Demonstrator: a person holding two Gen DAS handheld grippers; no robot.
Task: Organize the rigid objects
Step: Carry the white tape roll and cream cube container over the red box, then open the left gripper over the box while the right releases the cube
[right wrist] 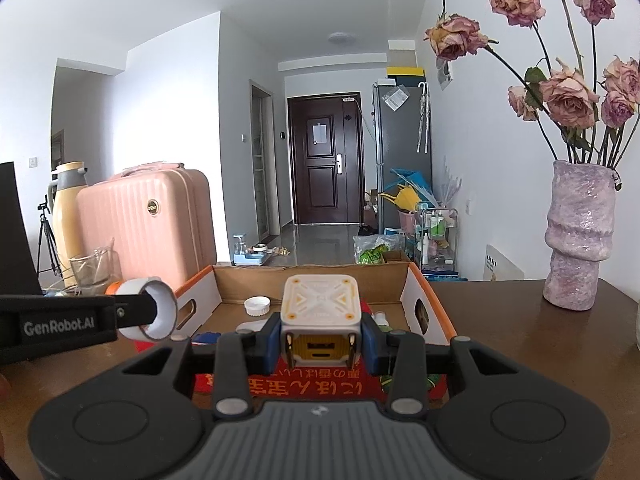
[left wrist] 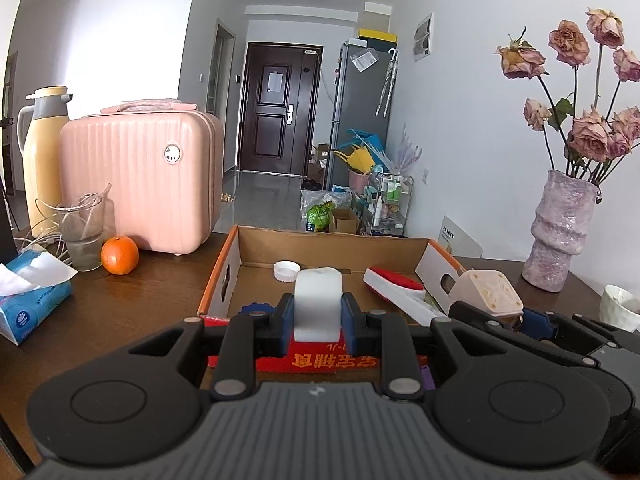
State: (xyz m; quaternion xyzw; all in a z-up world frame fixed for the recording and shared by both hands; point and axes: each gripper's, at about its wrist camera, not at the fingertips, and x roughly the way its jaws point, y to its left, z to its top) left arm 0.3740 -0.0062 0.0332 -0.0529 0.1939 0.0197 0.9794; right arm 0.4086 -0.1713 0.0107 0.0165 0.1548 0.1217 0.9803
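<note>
My left gripper [left wrist: 318,316] is shut on a white tape roll [left wrist: 318,304], held above the near edge of an open cardboard box [left wrist: 332,246]. From the right wrist view the roll [right wrist: 150,308] shows as a ring at the left. My right gripper [right wrist: 320,342] is shut on a cream and yellow cube-shaped gadget [right wrist: 320,306], also above the box's [right wrist: 312,282] near edge. That gadget shows in the left wrist view [left wrist: 486,292] over the box's right wall. Inside the box lie a white bottle cap [left wrist: 286,270], a red and white brush [left wrist: 394,286] and a blue round piece [left wrist: 256,310].
On the brown table [left wrist: 132,300] stand a pink case [left wrist: 144,176], a yellow thermos [left wrist: 42,148], a glass [left wrist: 82,232], an orange [left wrist: 119,255] and a tissue pack [left wrist: 30,296] at left. A purple vase [left wrist: 560,232] with dried roses and a white cup [left wrist: 622,306] stand at right.
</note>
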